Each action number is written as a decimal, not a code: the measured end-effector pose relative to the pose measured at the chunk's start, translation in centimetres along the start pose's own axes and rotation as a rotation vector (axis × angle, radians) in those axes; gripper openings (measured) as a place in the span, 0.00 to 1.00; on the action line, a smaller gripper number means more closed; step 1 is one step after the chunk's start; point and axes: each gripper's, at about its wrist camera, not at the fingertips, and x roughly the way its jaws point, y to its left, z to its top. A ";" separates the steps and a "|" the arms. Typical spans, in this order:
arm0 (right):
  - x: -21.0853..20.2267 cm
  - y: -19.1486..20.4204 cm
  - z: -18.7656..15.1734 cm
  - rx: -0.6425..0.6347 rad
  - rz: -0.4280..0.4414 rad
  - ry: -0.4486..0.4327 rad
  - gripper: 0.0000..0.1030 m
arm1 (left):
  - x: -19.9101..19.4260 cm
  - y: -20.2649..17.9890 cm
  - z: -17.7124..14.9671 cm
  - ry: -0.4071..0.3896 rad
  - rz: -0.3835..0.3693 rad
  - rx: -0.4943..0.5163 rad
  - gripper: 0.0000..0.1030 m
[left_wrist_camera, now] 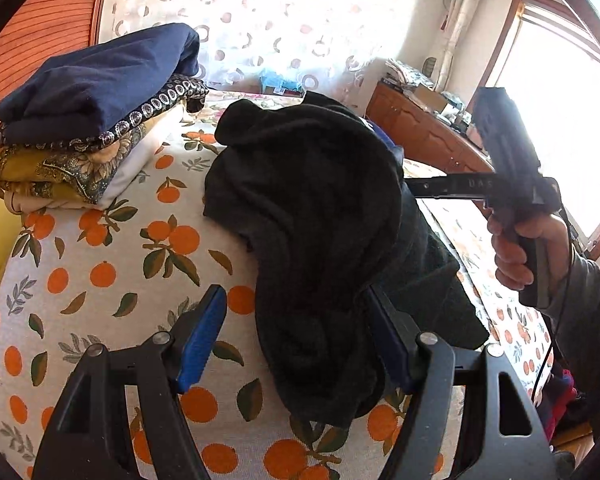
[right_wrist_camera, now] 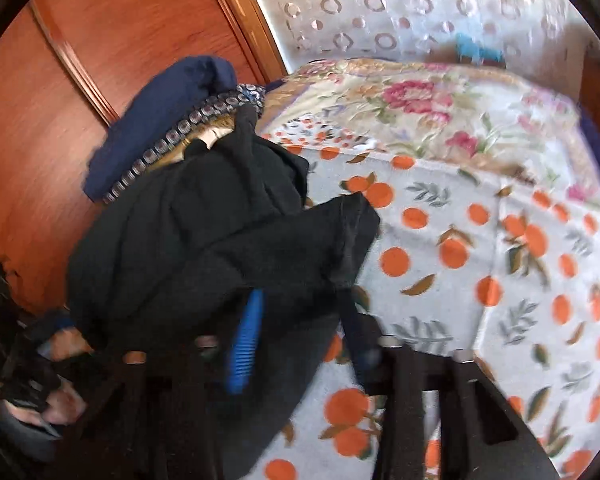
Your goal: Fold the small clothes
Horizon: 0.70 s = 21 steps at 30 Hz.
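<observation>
Our left claw point(left_wrist_camera: 296, 336) stands wide open, a crumpled black garment point(left_wrist_camera: 312, 216) lying between its blue pads point(left_wrist_camera: 202, 336) on the orange-printed bed point(left_wrist_camera: 112, 280). Our right claw point(right_wrist_camera: 300, 332) is wrapped in that black cloth; whether it pinches we cannot tell. One stack of folded clothes point(left_wrist_camera: 88, 120), navy on top, sits at the bed's far left corner.

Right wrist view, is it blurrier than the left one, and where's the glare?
Right wrist view: motion-smeared, the orange-print bedsheet and black garment look soft. Left wrist view: sharp, but the window and curtain are blown out by backlight.
</observation>
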 end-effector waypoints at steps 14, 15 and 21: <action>-2.7 0.6 1.4 -0.085 -0.014 -0.121 0.00 | -0.3 -0.4 0.1 -0.008 -0.017 0.005 0.70; -2.1 0.0 0.9 -0.055 -0.024 -0.110 0.00 | -0.2 -0.4 0.0 -0.006 -0.017 0.007 0.70; 1.0 -3.3 -0.1 0.123 -0.030 -0.089 0.51 | -0.1 -0.5 -0.1 -0.001 -0.023 0.010 0.70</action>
